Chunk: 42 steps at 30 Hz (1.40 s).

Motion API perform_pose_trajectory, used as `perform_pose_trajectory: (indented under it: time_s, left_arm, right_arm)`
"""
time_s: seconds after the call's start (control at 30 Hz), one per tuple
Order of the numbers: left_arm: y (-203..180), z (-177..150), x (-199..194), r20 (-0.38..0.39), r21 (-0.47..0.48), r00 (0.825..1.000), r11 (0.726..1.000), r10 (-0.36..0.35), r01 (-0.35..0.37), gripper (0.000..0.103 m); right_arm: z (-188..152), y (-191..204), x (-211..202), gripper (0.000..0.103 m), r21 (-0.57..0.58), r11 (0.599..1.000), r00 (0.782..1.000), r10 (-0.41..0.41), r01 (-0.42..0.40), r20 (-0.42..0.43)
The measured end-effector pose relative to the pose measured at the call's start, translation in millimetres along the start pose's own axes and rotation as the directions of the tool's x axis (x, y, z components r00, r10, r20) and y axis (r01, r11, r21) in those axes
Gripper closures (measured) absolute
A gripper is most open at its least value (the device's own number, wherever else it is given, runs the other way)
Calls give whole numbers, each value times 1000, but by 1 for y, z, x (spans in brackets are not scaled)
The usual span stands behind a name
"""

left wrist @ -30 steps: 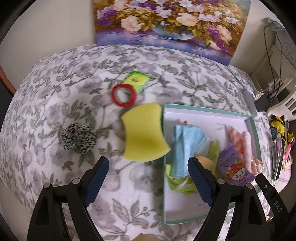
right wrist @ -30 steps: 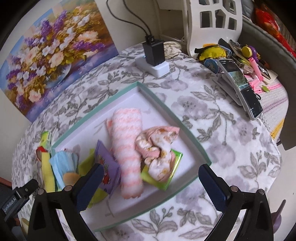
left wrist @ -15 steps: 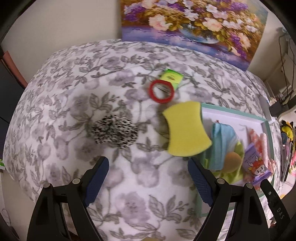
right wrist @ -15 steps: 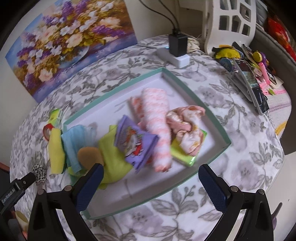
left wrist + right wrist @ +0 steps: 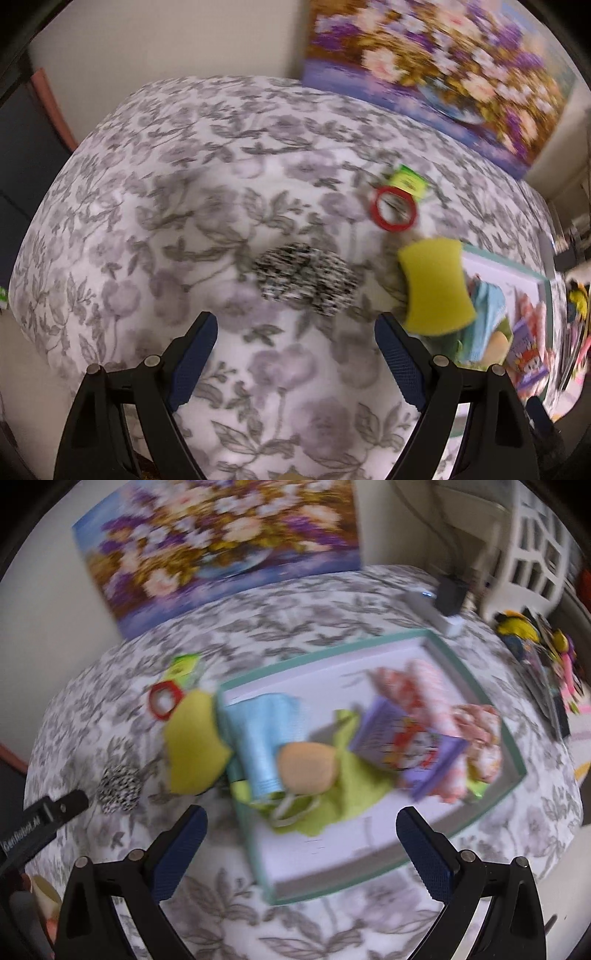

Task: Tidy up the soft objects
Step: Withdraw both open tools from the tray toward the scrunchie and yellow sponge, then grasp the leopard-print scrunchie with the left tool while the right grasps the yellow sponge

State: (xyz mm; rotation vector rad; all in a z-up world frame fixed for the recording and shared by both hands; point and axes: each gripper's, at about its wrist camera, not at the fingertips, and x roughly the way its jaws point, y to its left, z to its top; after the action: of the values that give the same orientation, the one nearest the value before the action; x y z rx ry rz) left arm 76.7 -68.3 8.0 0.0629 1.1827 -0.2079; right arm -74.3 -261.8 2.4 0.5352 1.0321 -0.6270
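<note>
My left gripper (image 5: 295, 354) gapes wide, empty; descending hastily may snag the tablecloth (image 5: 147, 221) beneath the speckled scrunchie (image 5: 304, 282).

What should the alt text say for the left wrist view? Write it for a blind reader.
The open left hand-held gripper hovers over a floral tablecloth, aimed at a black-and-white scrunchie. A yellow sponge, red ring and green packet lie beyond, beside a teal-rimmed box holding soft items.
</note>
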Motion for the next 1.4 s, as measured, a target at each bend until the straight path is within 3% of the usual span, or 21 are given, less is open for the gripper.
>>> perform_pose_trajectory:
  time_s: [0.3, 0.57, 0.83, 1.4]
  left_arm:
    - [69, 14, 9, -3, -157, 1000, 987, 29, -29, 15]
    - [91, 20, 19, -16, -204, 999, 979, 28, -30, 15]
    - [86, 27, 36, -45, -205, 999, 979, -3, -6, 15]
    - [34, 35, 74, -109, -146, 991, 988, -73, 56, 15]
  right_arm:
    - [-7, 67, 11, 0, -152, 988, 1000, 29, -27, 10]
    - [-8, 102, 27, 0, -219, 975, 999, 33, -35, -11]
    - [1, 114, 41, 0, -263, 965, 1000, 12, -13, -4]
    - [19, 129, 77, 0, -322, 946, 999, -39, 39, 7]
